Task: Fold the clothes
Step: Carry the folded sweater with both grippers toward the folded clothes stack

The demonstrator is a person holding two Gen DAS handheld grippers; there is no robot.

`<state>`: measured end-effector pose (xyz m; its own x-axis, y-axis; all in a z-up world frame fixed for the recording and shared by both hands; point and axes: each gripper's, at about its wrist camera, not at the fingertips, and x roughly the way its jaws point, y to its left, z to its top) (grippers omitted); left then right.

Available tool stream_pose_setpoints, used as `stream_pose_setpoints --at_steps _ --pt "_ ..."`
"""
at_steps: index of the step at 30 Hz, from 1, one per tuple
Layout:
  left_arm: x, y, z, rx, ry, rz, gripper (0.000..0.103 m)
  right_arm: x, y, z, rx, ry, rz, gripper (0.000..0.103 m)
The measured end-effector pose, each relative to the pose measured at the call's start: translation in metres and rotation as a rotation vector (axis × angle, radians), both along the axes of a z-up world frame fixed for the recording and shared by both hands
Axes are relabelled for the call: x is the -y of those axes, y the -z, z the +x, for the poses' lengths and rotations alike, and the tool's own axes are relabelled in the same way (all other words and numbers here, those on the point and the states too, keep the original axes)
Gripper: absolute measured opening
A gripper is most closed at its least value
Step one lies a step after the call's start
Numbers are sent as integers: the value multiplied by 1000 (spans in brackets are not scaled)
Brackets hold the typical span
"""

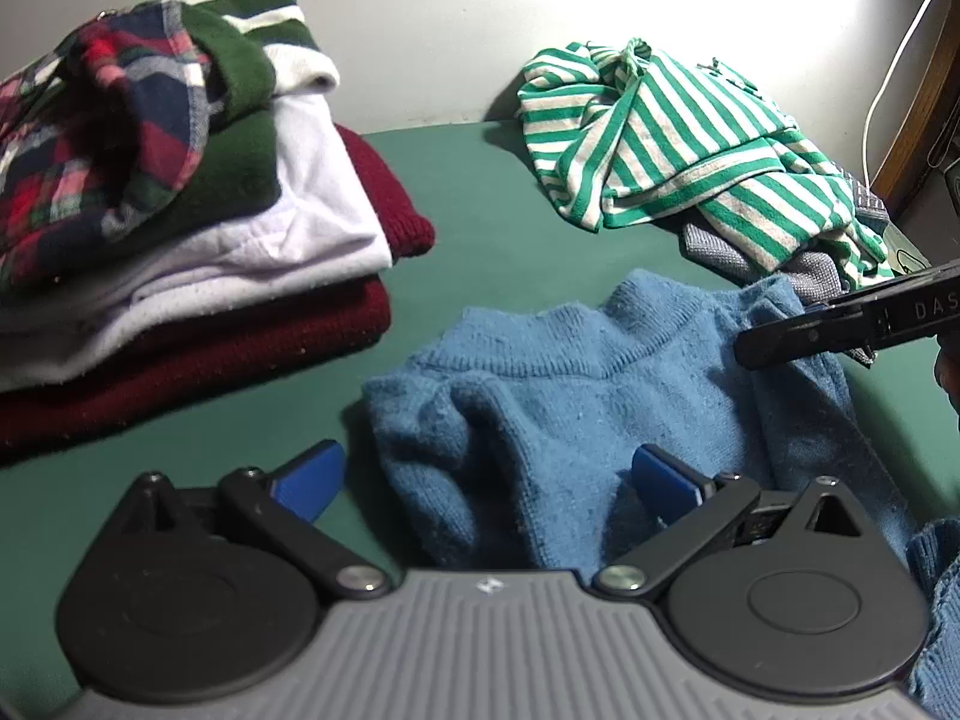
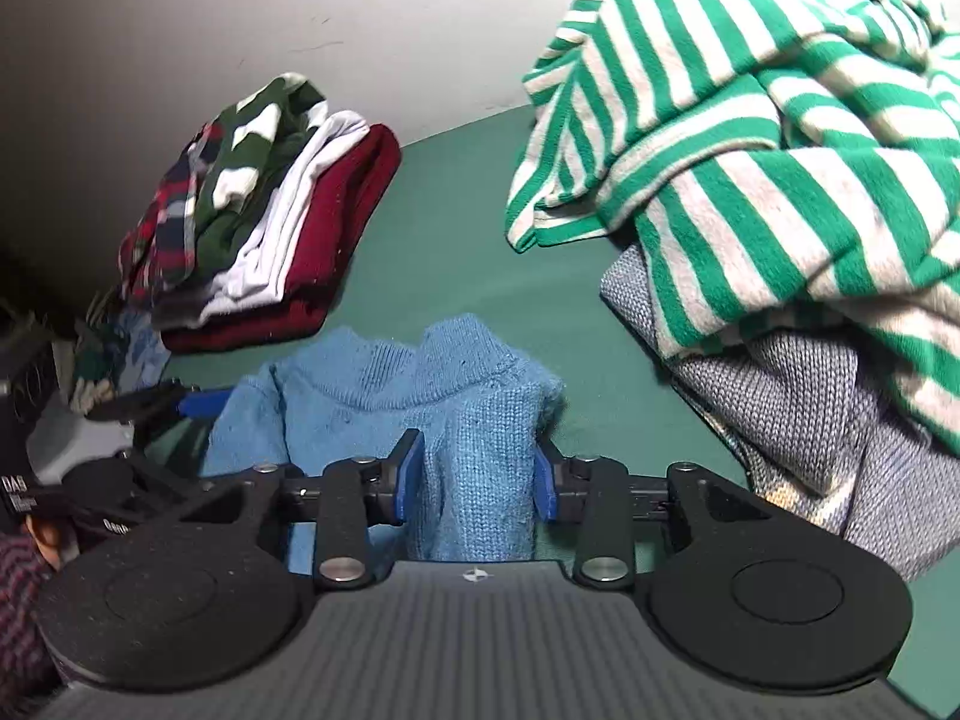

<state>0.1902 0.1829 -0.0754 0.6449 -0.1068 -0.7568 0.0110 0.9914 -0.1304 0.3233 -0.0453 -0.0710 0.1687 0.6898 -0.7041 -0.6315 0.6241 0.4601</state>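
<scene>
left tongs [image 1: 486, 483]: spread wide, a blue sweater [image 1: 576, 396] fold lying loose between the pads. right tongs [image 2: 477, 474]: pinching a bunched fold of the same sweater, on the green table [image 1: 498, 192]. farther: folded stack [image 1: 180, 228] left, striped heap [image 1: 672, 138] right.

A sweater [image 1: 600, 408] lies on the near middle of the table [image 1: 480, 210], its collar toward the far side. Far left of it stands a stack of folded clothes [image 1: 180, 228], a plaid shirt [image 1: 90, 138] on top. Far right lies a heap: a striped garment [image 1: 678, 144] over a knit piece [image 2: 810, 408]. A wall [image 1: 450, 30] rises behind the table. The left gripper [image 1: 486, 480] straddles the sweater's near left part; the right gripper [image 2: 477, 474] sits at its right edge.
</scene>
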Motion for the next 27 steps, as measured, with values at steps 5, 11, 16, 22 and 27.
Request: stream_pose_setpoints --at_steps 5,11,16,22,27 --pt "0 -2 -5 29 -53 4 81 -6 0 -11 72 14 -34 37" --pt "-2 -7 -12 36 -69 -48 48 -10 3 -24 172 24 -61 31" --pt "-7 -7 -14 48 -91 -107 37 -10 7 -39 291 24 -68 24" --pt "-12 -8 -18 63 -102 -118 28 -17 10 -52 390 25 -98 24" --pt "-13 -9 -17 54 -90 -116 26 -17 4 -39 308 10 -96 25"
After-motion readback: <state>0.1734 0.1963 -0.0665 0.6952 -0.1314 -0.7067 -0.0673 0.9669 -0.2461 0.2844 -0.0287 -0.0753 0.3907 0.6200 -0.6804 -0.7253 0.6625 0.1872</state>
